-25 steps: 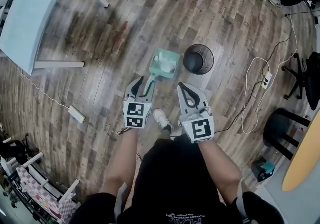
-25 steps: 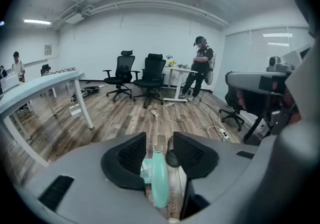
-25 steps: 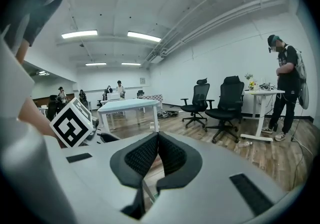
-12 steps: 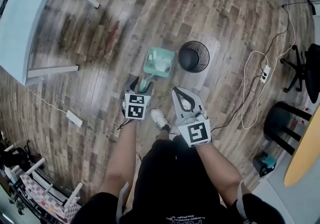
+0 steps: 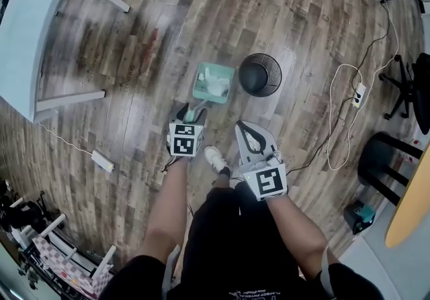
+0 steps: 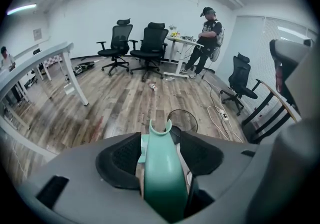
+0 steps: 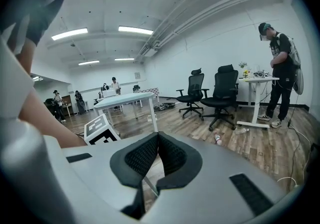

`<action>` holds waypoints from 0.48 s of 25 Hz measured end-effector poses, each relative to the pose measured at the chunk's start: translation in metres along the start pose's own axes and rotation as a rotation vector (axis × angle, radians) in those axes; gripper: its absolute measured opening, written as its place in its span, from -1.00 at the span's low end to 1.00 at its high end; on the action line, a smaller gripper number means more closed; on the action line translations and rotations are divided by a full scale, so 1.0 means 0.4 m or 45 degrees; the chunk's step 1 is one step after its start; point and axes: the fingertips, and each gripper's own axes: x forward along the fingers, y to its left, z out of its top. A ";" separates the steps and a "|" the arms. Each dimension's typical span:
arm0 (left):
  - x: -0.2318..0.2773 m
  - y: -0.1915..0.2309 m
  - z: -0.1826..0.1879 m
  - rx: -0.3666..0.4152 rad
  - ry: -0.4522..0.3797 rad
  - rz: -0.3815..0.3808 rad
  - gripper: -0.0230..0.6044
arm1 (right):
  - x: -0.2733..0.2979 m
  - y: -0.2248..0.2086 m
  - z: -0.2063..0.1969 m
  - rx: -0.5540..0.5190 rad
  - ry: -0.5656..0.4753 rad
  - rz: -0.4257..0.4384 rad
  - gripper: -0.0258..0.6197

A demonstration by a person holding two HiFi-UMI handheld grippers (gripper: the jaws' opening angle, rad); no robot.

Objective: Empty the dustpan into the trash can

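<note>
Wood floor (image 5: 134,84), dustpan handle (image 6: 160,168) between spread left hand-held gripper (image 5: 191,115), seemingly untouched, right hand-held gripper (image 5: 247,129) pressed together

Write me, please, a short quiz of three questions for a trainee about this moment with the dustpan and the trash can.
1. True or false: the dustpan lies on the floor beside the black mesh trash can.
2. What stands between the jaws of the left gripper?
A. a broom stick
B. the dustpan's handle
C. nothing
3. Fill in the missing word: the jaws of the right gripper are ____, with nothing between them.

Key: 1. True. 2. B; the jaws stand apart on either side of the handle and do not press on it. 3. Shut.
</note>
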 end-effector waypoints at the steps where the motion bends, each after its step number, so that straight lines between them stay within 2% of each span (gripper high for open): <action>1: 0.002 0.000 -0.001 -0.004 0.008 0.001 -0.11 | -0.001 -0.003 -0.002 0.005 0.001 -0.003 -0.84; 3: 0.003 0.002 -0.001 -0.008 0.019 0.007 -0.15 | -0.004 -0.006 -0.005 0.005 0.003 -0.002 -0.84; 7: 0.003 0.006 -0.007 -0.005 0.026 0.035 -0.49 | -0.015 -0.005 -0.021 0.008 0.019 0.006 -0.84; 12: 0.005 0.005 -0.014 0.033 0.037 0.056 -0.58 | -0.025 -0.001 -0.033 0.008 0.031 0.017 -0.84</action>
